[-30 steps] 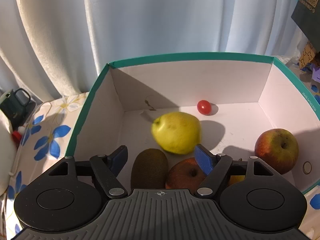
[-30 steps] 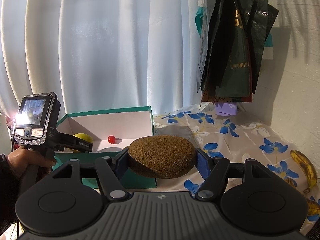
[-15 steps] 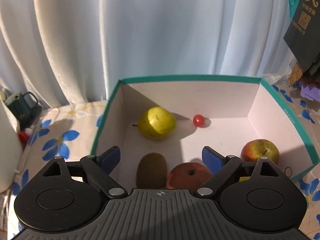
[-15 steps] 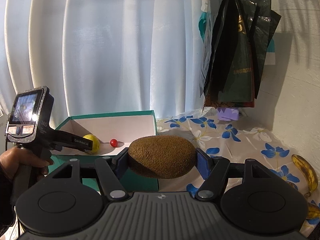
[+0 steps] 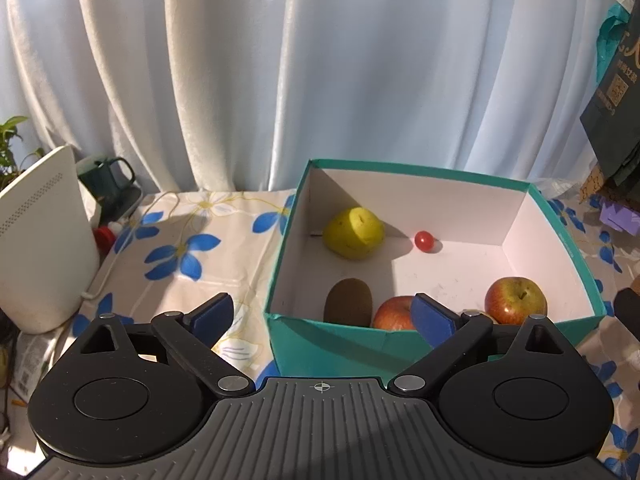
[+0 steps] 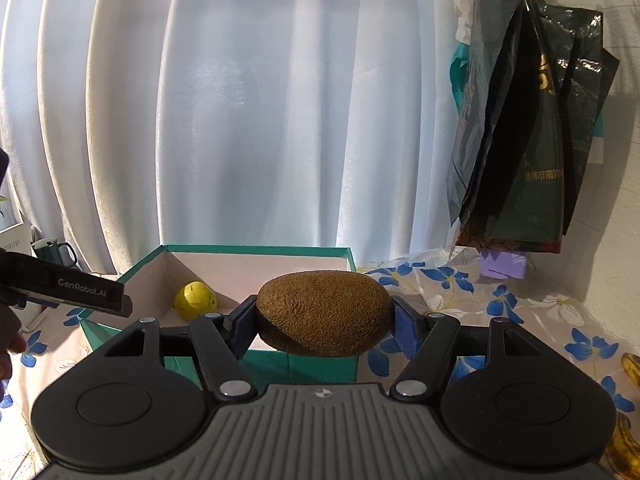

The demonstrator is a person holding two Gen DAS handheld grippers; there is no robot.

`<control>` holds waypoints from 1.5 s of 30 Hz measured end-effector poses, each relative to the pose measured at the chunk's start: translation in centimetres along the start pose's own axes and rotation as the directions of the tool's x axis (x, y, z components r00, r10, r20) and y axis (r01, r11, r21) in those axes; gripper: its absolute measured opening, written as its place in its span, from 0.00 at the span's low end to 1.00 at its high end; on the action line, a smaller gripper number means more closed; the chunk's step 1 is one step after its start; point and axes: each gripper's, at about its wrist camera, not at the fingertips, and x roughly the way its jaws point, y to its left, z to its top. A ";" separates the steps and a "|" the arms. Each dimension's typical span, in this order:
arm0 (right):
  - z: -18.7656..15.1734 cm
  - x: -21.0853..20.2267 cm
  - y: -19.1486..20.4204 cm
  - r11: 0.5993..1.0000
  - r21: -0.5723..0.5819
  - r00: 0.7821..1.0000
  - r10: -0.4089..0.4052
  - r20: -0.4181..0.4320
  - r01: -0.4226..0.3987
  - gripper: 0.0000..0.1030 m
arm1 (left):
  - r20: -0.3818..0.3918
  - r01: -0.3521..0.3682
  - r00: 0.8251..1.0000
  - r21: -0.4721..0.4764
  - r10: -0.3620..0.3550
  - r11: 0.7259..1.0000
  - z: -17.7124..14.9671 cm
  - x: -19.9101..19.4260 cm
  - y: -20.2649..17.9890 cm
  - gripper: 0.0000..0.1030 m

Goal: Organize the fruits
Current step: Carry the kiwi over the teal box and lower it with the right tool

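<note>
Right gripper (image 6: 322, 322): a kiwi (image 6: 324, 312) is pinched between the two blue pads, held lengthwise across the gap. Skin is brown, fuzzy, evenly matte, oval with one end slightly tapered; no marks are seen. It is held in the air just ahead of the gripper body, in front of the near wall of the box (image 6: 256, 250).

Left gripper (image 5: 322, 314): jaws are spread wide and opening; nothing is pinched between them. The near teal wall of the box (image 5: 340, 340) is seen through the gap, just ahead.

Box contents, noted from the left wrist view. Teal outside, white inside, open top.
- A second kiwi (image 5: 348, 302) is seen just beyond the near wall, ahead of the gap, in shadow.
- A red apple (image 5: 394, 314) lies beside it, partly hidden by the right pad.
- Another apple (image 5: 516, 300), red with yellow-green blush and stem up, lies further right, near the corner.
- A yellow pear (image 5: 354, 232), speckled, lies far ahead by the left wall.
- A cherry tomato (image 5: 424, 241), small and glossy, lies right of the pear, apart from it.

The box stands on a floral cloth (image 5: 180, 248). A banana (image 6: 634, 368) is seen at the right edge of the right wrist view, on the cloth.
</note>
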 end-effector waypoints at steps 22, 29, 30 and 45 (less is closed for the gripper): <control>-1.9 6.7 1.6 0.998 -0.046 0.997 -0.036 -0.071 0.033 0.66 | -0.055 -0.035 0.998 -0.034 0.033 0.999 -2.2 -1.2 3.0 0.97; -1.7 7.5 2.3 0.998 -0.065 0.996 -0.011 -0.094 0.005 0.66 | -0.074 -0.026 0.997 -0.027 0.024 0.999 -2.4 -1.0 2.7 0.97; -1.8 7.7 2.5 0.997 -0.074 0.995 -0.009 -0.097 0.002 0.66 | -0.075 -0.027 0.997 -0.026 0.025 0.999 -2.4 -1.0 2.7 0.97; -1.7 10.9 2.7 0.996 0.010 0.972 0.089 -0.218 -0.089 0.67 | -0.084 -0.022 0.996 -0.053 0.018 0.998 -2.5 -0.6 3.2 0.97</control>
